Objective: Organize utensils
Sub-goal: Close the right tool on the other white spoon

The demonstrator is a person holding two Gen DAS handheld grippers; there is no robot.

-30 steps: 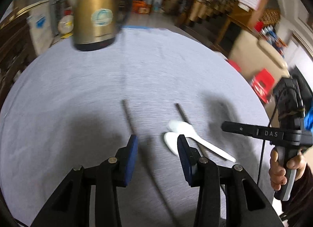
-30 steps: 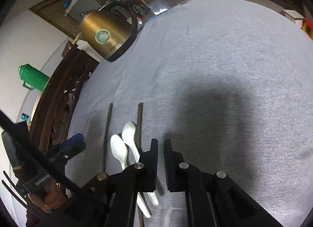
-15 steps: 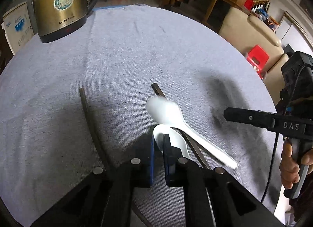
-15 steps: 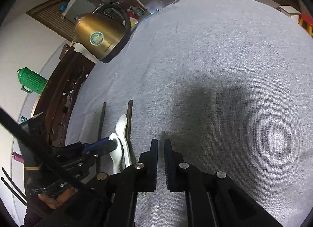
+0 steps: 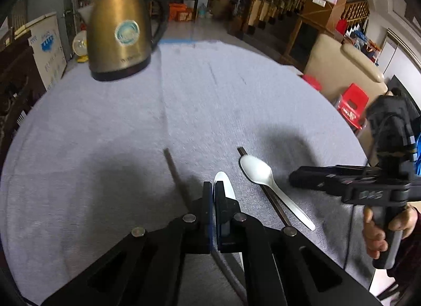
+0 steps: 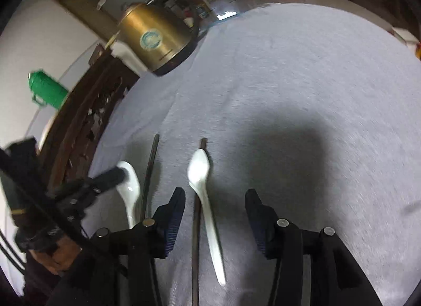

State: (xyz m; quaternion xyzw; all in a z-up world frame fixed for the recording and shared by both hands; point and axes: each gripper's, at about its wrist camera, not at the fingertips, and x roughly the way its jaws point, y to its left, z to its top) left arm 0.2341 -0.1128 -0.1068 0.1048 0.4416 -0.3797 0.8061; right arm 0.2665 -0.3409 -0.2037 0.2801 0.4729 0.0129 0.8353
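Straddling the right spoon (image 6: 200, 171) with spread jaws, right gripper (image 6: 214, 202) nearest | handle runs near-far | left gripper (image 5: 213, 187) clamps left spoon (image 5: 223, 183).

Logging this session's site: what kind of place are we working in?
Probably a lived-in home, in a dining or living area. A round table under grey cloth carries a brass electric kettle, with a wooden stair railing and a beige sofa behind it.

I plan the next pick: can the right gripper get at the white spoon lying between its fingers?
Probably yes: the right gripper is open and the white spoon lies bare between its fingers, though half on a dark chopstick.
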